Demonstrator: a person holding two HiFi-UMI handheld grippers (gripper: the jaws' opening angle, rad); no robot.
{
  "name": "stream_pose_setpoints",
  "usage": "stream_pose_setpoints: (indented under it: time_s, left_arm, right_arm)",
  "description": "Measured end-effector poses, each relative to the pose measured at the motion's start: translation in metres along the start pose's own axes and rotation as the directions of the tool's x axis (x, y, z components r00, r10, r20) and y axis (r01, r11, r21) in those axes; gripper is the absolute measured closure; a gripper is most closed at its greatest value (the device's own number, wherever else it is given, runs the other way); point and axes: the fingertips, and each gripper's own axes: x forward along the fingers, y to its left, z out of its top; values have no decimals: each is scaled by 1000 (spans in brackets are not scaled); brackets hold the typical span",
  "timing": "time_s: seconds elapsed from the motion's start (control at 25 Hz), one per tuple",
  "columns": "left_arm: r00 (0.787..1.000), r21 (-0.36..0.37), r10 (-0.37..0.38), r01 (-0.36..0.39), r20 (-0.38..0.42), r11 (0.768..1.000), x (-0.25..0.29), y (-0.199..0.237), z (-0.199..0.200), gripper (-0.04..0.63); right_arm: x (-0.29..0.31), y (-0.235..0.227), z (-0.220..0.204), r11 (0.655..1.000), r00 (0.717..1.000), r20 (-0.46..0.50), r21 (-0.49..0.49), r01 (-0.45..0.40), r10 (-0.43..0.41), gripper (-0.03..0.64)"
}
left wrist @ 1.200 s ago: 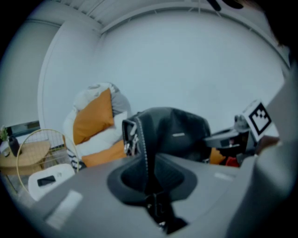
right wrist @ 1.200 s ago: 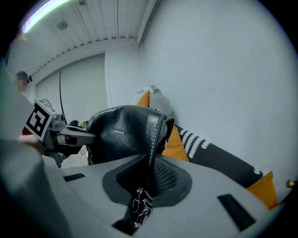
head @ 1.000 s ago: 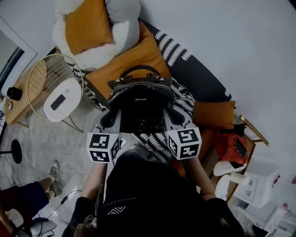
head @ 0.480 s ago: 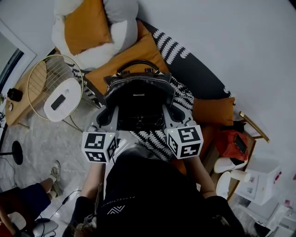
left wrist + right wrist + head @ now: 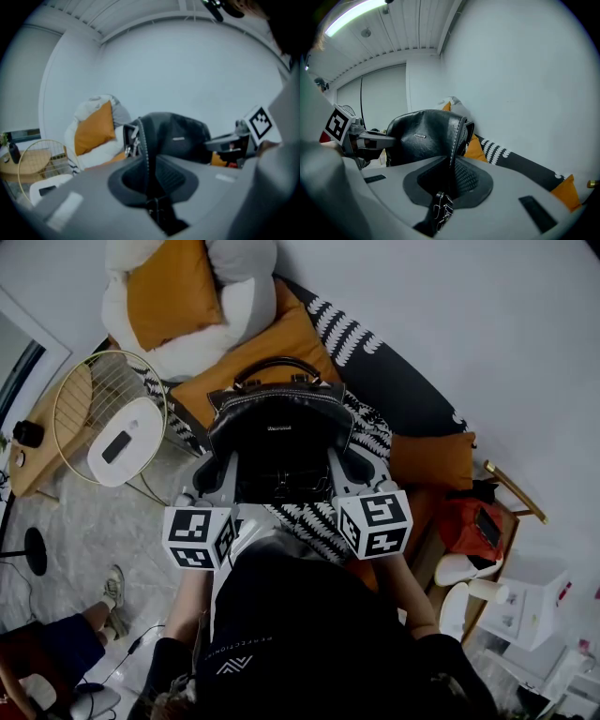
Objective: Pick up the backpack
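We hold the backpack (image 5: 281,432) at the centre of the head view, over the orange cushion (image 5: 272,352); we cannot tell whether it touches it. Our left tool (image 5: 216,482) is clamped on the bag's left edge and our right tool (image 5: 349,472) on its right edge. The bag stands upright, handle toward the frame's top, midway between both tools, so we judge that raising it needs both tools moving together.
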Motion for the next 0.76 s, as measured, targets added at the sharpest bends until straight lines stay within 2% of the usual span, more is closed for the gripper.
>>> stream_pose_setpoints:
  time_s: [0.76]
  left_arm:
    - [1000, -7, 9, -9, 3, 1000, 0, 4, -1, 545]
  right_arm:
    - [4, 2, -1, 1000, 1000, -5, 8, -5, 5, 588]
